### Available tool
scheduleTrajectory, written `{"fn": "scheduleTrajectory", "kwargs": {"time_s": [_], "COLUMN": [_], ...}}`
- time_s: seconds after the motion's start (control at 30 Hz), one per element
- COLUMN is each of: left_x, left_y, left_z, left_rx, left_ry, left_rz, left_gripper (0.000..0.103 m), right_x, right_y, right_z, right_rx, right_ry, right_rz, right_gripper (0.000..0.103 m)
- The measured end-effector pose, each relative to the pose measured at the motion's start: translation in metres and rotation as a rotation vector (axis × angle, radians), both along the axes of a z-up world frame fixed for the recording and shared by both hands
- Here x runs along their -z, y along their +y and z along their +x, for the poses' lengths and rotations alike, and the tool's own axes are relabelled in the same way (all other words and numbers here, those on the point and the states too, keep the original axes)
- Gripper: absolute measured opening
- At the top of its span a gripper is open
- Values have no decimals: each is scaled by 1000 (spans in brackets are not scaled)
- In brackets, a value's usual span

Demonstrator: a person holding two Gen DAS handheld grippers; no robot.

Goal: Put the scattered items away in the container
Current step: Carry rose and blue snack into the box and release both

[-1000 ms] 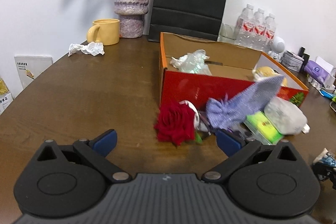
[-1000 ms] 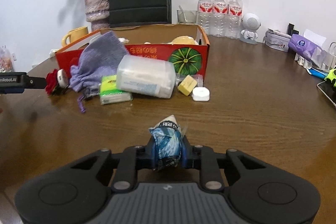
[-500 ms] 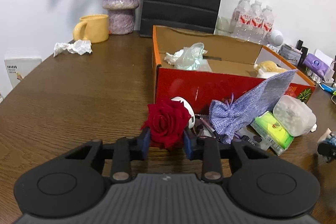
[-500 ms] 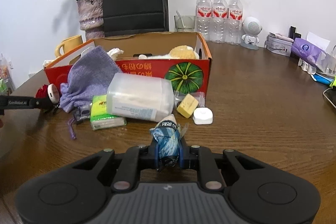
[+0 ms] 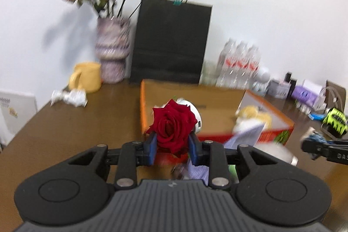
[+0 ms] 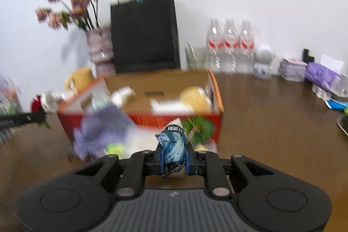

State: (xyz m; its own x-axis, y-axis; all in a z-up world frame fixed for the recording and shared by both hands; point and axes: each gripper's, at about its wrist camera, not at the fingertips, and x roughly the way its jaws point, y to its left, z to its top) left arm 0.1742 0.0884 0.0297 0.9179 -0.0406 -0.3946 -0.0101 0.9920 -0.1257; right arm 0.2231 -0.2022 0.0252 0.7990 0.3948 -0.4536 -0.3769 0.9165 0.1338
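— Where was the rose when you looked?

— The red rose (image 5: 173, 126) sat pinched between the blue pads (image 5: 151, 149) of my left gripper (image 5: 171, 150), raised clear of the table (image 5: 71, 130), with a white round piece just behind the bloom. Past it stood the red cardboard box (image 5: 287, 123), open at the top, near the middle of the table.

— And the other claw?

— My right gripper (image 6: 173, 159) was clamped tight on a crumpled blue-and-white wrapper (image 6: 172, 146), also off the tabletop, in front of the box's near wall with the green pumpkin picture (image 6: 199, 126). From that side I could see the left gripper out at the far left, rose in its tip.

— What was left on the table?

— A purple knitted pouch (image 6: 102, 130) leaned against the box's front – something lime-green (image 6: 115, 147) lay just beside it, too blurred to name. Inside the box were a yellowish lump at the right and pale items I couldn't make out. Behind it: a black paper bag (image 6: 144, 33), a vase of dried flowers (image 6: 99, 46), a yellow mug (image 5: 87, 77) and three water bottles (image 6: 230, 43) along the wall.
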Motion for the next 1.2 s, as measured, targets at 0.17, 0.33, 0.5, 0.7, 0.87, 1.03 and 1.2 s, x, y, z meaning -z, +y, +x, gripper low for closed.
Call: {"fn": "scheduleTrajectory", "kwargs": {"time_s": [0.17, 0.33, 0.5, 0.7, 0.87, 1.03, 1.2], "left_x": [-20, -12, 9, 23, 20, 15, 14], "left_y": [-19, -29, -29, -27, -31, -26, -23], "left_z": [36, 87, 130, 145, 135, 131, 130], "left_rx": [22, -7, -58, -66, -105, -114, -125], "left_ry": [-37, 10, 73, 99, 32, 41, 44], "left_rz": [-16, -44, -49, -35, 45, -3, -26], "left_gripper": [30, 30, 30, 61, 103, 103, 103], "right_x": [-30, -40, -22, 0, -4, -13, -20], "right_y": [24, 50, 72, 84, 79, 70, 67], "right_z": [37, 85, 131, 155, 155, 150, 147], "right_rx": [-20, -46, -56, -61, -48, -51, -42], "right_ry": [-84, -104, -30, 45, 61, 72, 51], "right_rz": [39, 21, -32, -116, -131, -105, -101], "right_gripper": [16, 16, 16, 44, 91, 96, 96]}}
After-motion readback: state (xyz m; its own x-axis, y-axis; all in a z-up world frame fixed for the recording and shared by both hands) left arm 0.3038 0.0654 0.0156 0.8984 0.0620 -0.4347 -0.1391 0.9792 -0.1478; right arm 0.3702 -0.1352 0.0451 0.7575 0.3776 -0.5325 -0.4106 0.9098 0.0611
